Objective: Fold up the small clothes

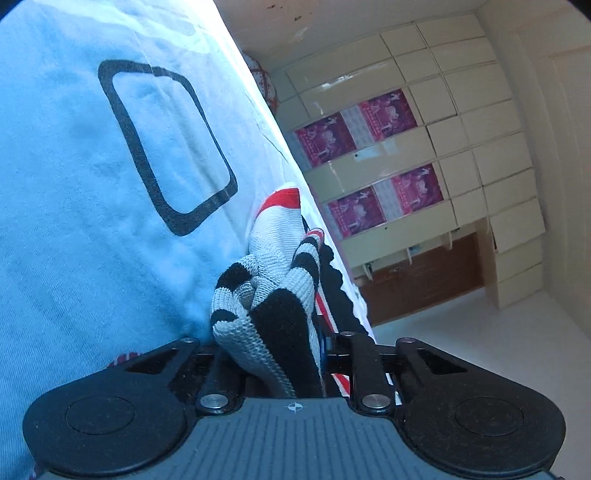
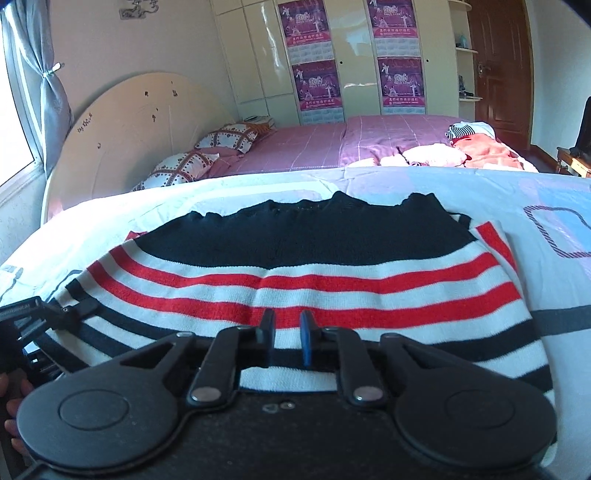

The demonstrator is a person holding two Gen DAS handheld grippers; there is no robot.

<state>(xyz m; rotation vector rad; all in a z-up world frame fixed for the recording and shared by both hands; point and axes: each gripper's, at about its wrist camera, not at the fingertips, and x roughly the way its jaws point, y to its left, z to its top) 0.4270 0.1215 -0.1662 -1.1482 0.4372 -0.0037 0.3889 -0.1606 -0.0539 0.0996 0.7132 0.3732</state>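
Clearly mid-fold in the left wrist view: the left gripper [image 1: 291, 354] is pinched on a bunched corner of the striped sweater [image 1: 280, 295], low centre, against the pale blue sheet [image 1: 74, 221]. Right wrist view: the sweater [image 2: 295, 280] lies spread mid-frame, the right gripper [image 2: 288, 332] narrow over a fold of it (held or not, cannot tell); next, likely carry the corner across. Wardrobe posters [image 2: 317, 85] read "2010".

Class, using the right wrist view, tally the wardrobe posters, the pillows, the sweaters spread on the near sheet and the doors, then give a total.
Posters: 4
Pillows: 2
Sweater: 1
Door: 1
Total: 8
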